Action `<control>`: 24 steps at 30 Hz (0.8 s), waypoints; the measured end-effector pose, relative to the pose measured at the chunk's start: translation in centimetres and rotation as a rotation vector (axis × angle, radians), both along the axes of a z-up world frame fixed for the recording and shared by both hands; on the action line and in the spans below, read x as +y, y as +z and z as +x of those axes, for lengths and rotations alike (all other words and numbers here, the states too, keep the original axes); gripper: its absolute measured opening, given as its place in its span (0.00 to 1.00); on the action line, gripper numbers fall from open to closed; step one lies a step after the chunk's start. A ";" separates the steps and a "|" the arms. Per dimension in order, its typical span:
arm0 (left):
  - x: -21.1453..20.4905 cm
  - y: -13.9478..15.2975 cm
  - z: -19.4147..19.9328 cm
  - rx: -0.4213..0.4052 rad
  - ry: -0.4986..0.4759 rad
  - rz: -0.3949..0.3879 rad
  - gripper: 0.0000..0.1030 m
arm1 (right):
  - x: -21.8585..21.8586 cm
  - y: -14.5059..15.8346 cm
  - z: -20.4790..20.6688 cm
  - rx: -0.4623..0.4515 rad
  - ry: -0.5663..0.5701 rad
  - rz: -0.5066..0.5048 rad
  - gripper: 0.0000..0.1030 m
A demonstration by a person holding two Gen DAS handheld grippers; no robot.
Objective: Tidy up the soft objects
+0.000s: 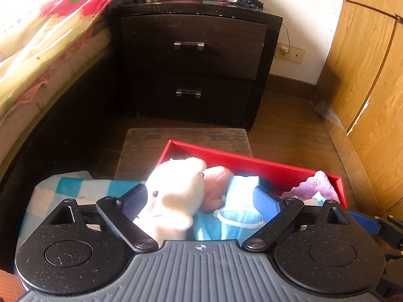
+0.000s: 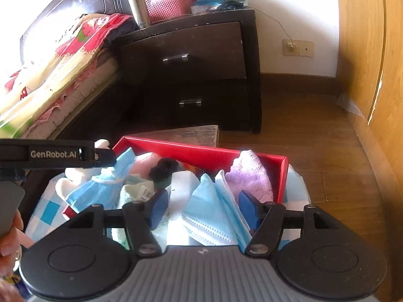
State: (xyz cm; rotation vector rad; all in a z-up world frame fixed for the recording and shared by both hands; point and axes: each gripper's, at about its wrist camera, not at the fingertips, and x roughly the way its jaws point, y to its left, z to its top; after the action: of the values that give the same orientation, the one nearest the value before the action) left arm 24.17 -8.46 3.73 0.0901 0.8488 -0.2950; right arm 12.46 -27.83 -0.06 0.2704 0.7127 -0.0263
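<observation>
A red box (image 1: 252, 162) sits on a small wooden stool, full of soft things. In the left wrist view my left gripper (image 1: 201, 198) is open, its jaws wide either side of a white plush toy (image 1: 176, 196), a pink plush (image 1: 216, 178) and a blue cloth (image 1: 239, 216); nothing is pinched. In the right wrist view my right gripper (image 2: 203, 210) is open above blue face masks (image 2: 214, 214) and a white cloth (image 2: 181, 191). A purple towel (image 2: 249, 176) lies at the box's (image 2: 201, 148) right end. The left gripper's body (image 2: 55, 154) reaches in from the left.
A dark two-drawer nightstand (image 1: 196, 58) stands behind the stool (image 1: 186, 136), with a steel flask (image 2: 138, 7) and pink basket (image 2: 168, 2) on top. A bed with a floral quilt (image 1: 45, 37) is on the left, a wooden wardrobe (image 1: 372, 80) on the right. A blue-checked cloth (image 1: 65, 188) lies under the box.
</observation>
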 end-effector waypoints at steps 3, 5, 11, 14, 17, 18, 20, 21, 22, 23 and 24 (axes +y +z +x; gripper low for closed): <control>-0.3 0.0 -0.2 -0.008 -0.008 0.013 0.85 | -0.1 0.1 0.0 -0.004 -0.005 0.001 0.39; -0.4 0.1 -0.3 -0.013 -0.011 0.021 0.85 | -0.2 0.1 -0.1 -0.007 -0.008 0.009 0.39; -0.5 0.4 -1.0 -0.031 -0.020 0.053 0.85 | -0.5 0.7 -0.4 -0.021 -0.021 0.035 0.42; -0.2 0.9 -1.7 -0.041 -0.017 0.073 0.86 | -0.5 1.4 -0.8 -0.032 -0.027 0.032 0.44; 0.3 1.7 -2.5 -0.050 -0.009 0.080 0.87 | -0.5 2.4 -1.5 -0.044 -0.030 0.038 0.45; 0.5 2.0 -2.8 -0.056 -0.003 0.081 0.87 | -0.5 2.8 -1.8 -0.048 -0.033 0.040 0.46; 1.1 2.7 -3.4 -0.070 0.005 0.077 0.88 | -0.5 3.5 -2.5 -0.059 -0.040 0.038 0.47; 1.3 3.2 -3.8 -0.075 0.008 0.075 0.88 | -0.5 3.9 -2.9 -0.063 -0.044 0.038 0.49; 1.6 3.6 -4.1 -0.080 0.011 0.073 0.88 | -0.5 4.3 -3.3 -0.068 -0.048 0.040 0.49; 1.8 4.0 -4.5 -0.087 0.013 0.070 0.88 | -0.4 4.7 -3.7 -0.072 -0.050 0.044 0.50; 2.0 4.5 -5.0 -0.095 0.014 0.069 0.88 | -0.4 5.0 -4.0 -0.074 -0.049 0.047 0.50</control>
State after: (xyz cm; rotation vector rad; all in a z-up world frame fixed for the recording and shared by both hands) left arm 19.17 -6.47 8.21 0.1610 0.7652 -0.2463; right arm 8.42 -28.20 4.98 0.3323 0.6333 -0.0455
